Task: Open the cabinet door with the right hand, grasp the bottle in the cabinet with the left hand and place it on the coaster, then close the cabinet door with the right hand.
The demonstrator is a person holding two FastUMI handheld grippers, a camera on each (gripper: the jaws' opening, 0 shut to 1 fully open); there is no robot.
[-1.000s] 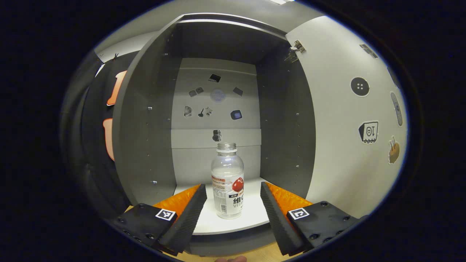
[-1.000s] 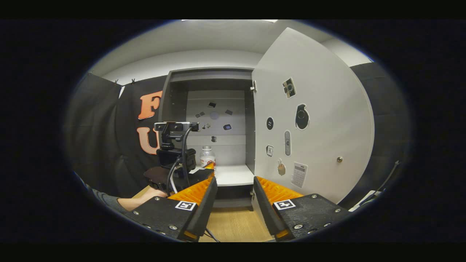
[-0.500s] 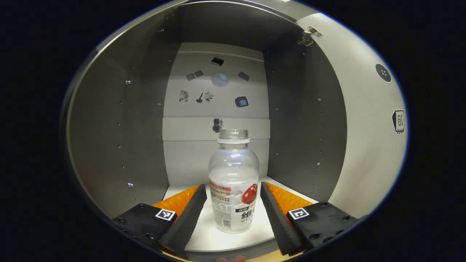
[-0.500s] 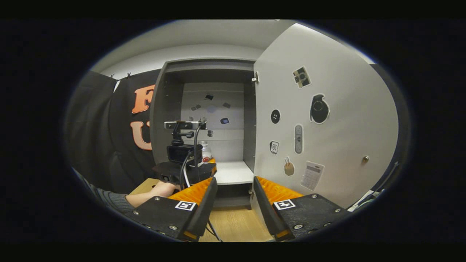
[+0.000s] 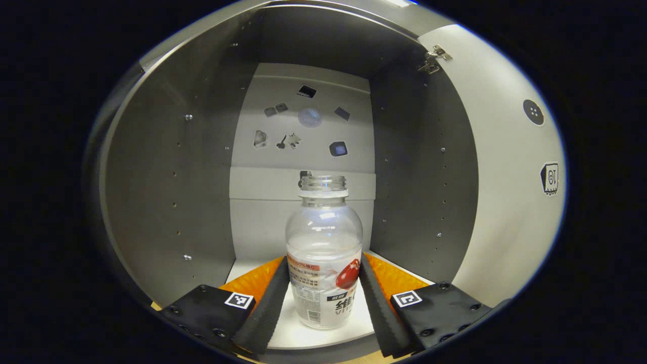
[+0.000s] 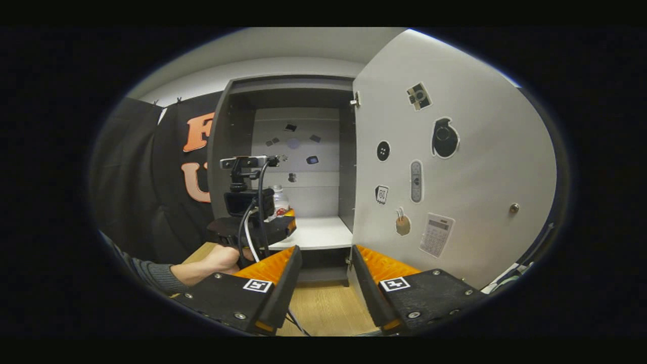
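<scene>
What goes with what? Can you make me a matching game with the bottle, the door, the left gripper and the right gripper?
Things:
1. bottle
2. door
3. left gripper
4. right gripper

States:
A. swung open
B. open, holding nothing, outside the cabinet
C. standing upright on the cabinet shelf
D. fingers on both sides of the bottle

Pairs: 1-C, 2-A, 3-D, 4-B

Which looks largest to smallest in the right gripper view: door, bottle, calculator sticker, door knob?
1. door
2. calculator sticker
3. bottle, partly hidden behind the left gripper and farther off, so its rank is unsure
4. door knob
</scene>
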